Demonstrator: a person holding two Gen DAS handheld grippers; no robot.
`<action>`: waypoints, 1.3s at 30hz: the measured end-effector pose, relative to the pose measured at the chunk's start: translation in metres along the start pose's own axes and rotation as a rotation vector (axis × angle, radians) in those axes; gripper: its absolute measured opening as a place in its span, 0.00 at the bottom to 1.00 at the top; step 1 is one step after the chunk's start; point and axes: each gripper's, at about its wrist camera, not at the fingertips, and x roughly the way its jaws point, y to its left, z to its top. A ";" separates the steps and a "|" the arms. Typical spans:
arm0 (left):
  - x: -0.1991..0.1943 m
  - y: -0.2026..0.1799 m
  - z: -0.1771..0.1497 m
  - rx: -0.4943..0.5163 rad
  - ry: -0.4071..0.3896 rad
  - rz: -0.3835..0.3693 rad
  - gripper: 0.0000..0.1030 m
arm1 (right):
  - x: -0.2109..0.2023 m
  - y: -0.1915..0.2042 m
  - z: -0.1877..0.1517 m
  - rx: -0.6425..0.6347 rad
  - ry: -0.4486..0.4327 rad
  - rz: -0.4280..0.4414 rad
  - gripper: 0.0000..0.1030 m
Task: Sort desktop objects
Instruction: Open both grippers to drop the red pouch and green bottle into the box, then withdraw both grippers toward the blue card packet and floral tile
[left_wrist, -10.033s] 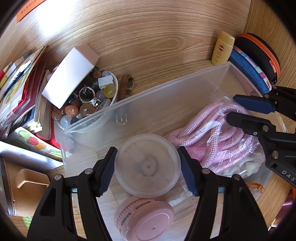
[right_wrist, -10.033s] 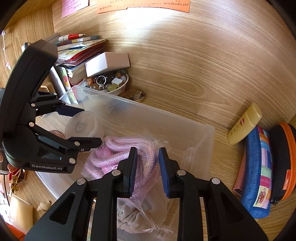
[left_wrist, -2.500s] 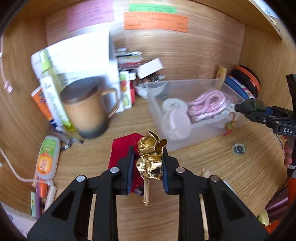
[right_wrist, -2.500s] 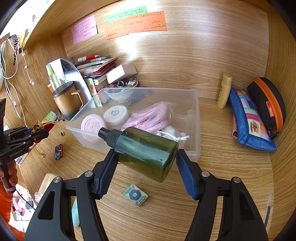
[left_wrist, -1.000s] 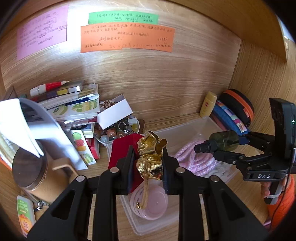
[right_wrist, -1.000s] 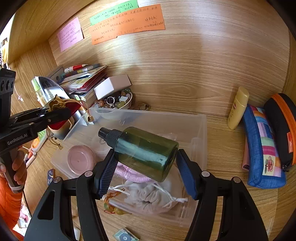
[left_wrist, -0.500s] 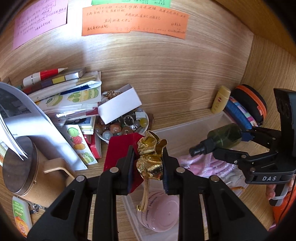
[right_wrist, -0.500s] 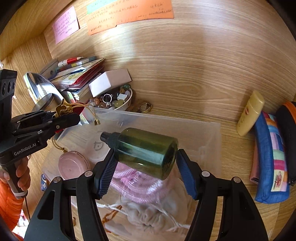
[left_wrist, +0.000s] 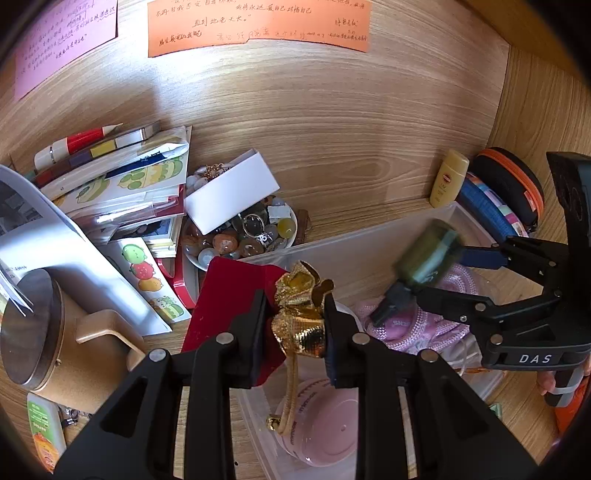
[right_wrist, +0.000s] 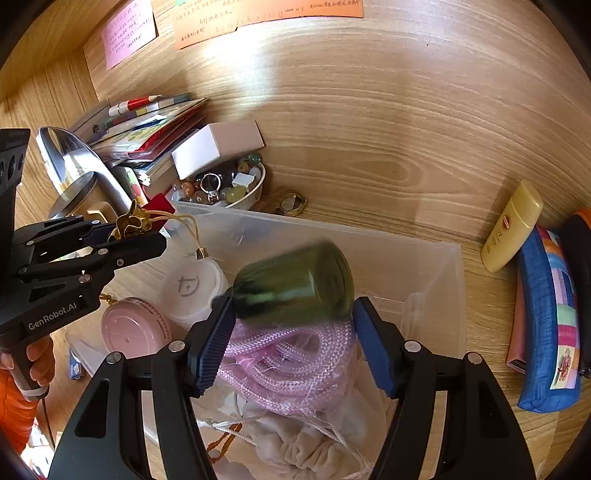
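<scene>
Clear plastic bin (right_wrist: 436, 266) sitting on the wooden desk, holding pink rope (right_wrist: 291, 362) and round tubs, right gripper (right_wrist: 293, 343) hovering above it – pads parted, blurred green bottle (right_wrist: 295, 284) tipping loose between them, left gripper (left_wrist: 295, 328) clenching a gold pouch (left_wrist: 301, 314) over the bin's near corner.

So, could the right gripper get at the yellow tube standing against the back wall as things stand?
Probably not straight away: the right gripper has a green bottle between its fingers, over the clear bin. The yellow tube itself stands unobstructed beside the blue pouch.
</scene>
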 end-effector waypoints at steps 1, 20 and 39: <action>0.001 0.000 0.000 -0.004 0.003 -0.002 0.25 | 0.001 0.000 0.000 0.001 0.003 -0.001 0.61; 0.003 -0.009 0.001 0.014 0.027 -0.003 0.51 | -0.018 0.008 -0.008 -0.012 -0.018 0.025 0.61; -0.051 -0.015 -0.010 0.014 -0.046 0.074 0.86 | -0.067 0.027 -0.031 -0.045 -0.090 -0.001 0.76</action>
